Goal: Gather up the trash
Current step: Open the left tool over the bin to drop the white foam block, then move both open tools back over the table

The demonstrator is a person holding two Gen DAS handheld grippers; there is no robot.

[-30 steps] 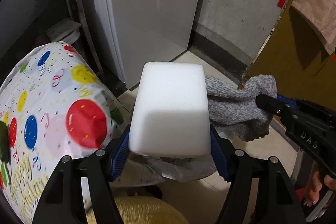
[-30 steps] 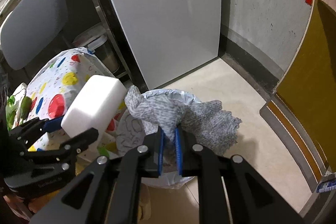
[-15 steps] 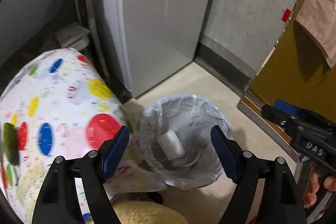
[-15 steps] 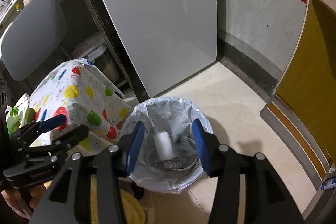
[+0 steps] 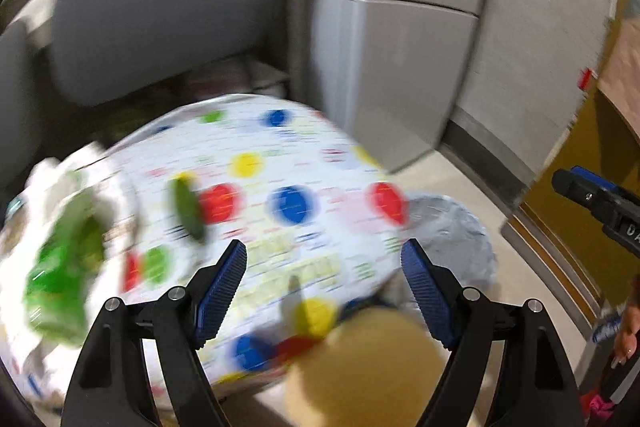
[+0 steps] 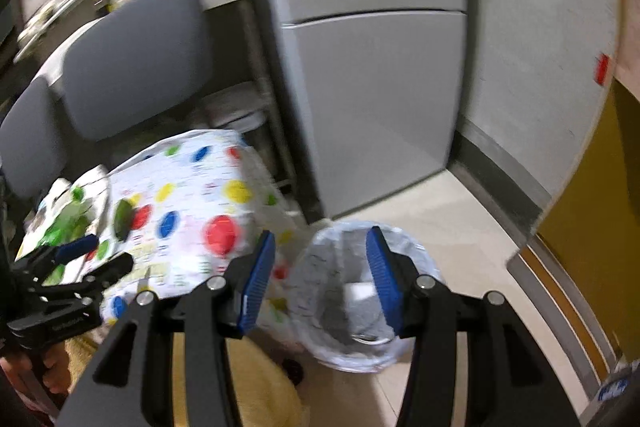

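A bin lined with a white plastic bag (image 6: pixel 356 247) stands on the floor beside the table. A white foam block (image 6: pixel 358 293) and a grey cloth (image 6: pixel 364 311) lie inside it. My right gripper (image 6: pixel 322 277) is open and empty above the bin. My left gripper (image 5: pixel 324 291) is open and empty over the table with the balloon-print cloth (image 5: pixel 280 203); the bin's bag (image 5: pixel 452 227) shows past the table edge. Green wrappers (image 5: pixel 60 267) lie blurred at the table's left. A dark green object (image 5: pixel 186 205) lies on the cloth.
A grey chair (image 5: pixel 160 7) stands behind the table. A grey fridge (image 6: pixel 376 87) and a concrete wall are at the back. A yellow stool (image 5: pixel 368 371) is below the left gripper. A yellow door (image 6: pixel 592 239) is at the right.
Both grippers opened and dropped the foam block and the grey cloth into the bin. Both then lifted and swung left towards the table; the views are blurred.
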